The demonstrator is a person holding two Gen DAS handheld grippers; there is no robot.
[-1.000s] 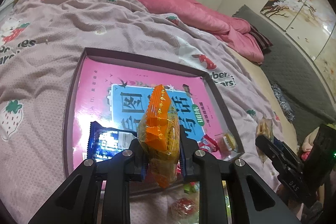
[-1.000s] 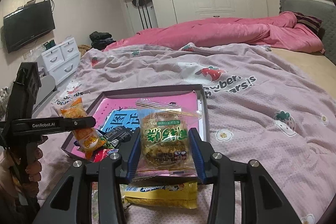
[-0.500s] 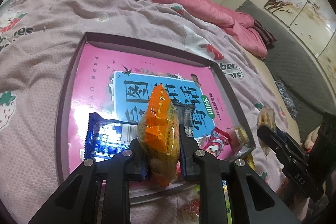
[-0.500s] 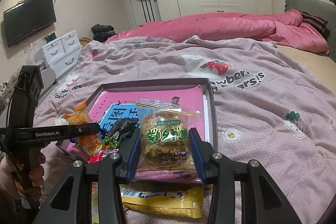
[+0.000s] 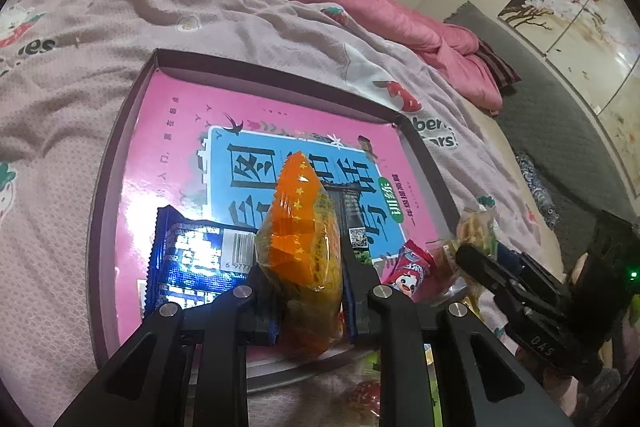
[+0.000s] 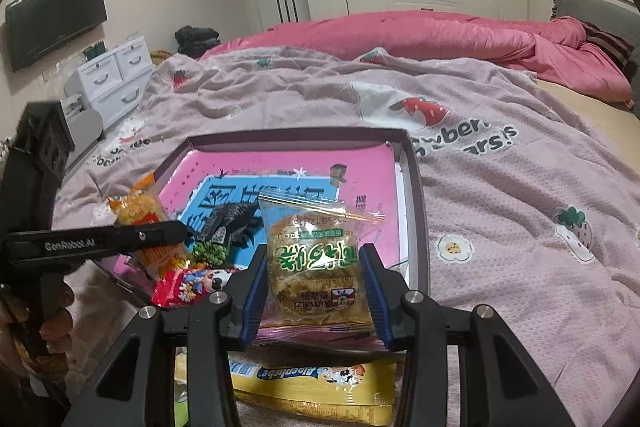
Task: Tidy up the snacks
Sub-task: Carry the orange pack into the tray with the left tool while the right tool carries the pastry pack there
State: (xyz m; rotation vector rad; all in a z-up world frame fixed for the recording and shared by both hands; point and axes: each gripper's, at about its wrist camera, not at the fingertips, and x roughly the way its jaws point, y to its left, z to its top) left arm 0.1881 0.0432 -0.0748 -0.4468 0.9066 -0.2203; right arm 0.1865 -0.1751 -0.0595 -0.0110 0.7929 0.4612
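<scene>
Left gripper (image 5: pixel 306 291) pinches an orange snack packet (image 5: pixel 302 239) upright, above the near edge of a shallow box (image 5: pixel 120 163) lying on the bedspread (image 5: pixel 100 27). Right gripper (image 6: pixel 316 287) clamps a clear cracker packet (image 6: pixel 316 259) with green lettering over the box's near right corner. In the box: blue packet (image 5: pixel 192 263), red packet (image 6: pixel 184 285), black packet (image 6: pixel 232 223). A yellow packet (image 6: pixel 316 387) lies on the bedspread under the right gripper.
</scene>
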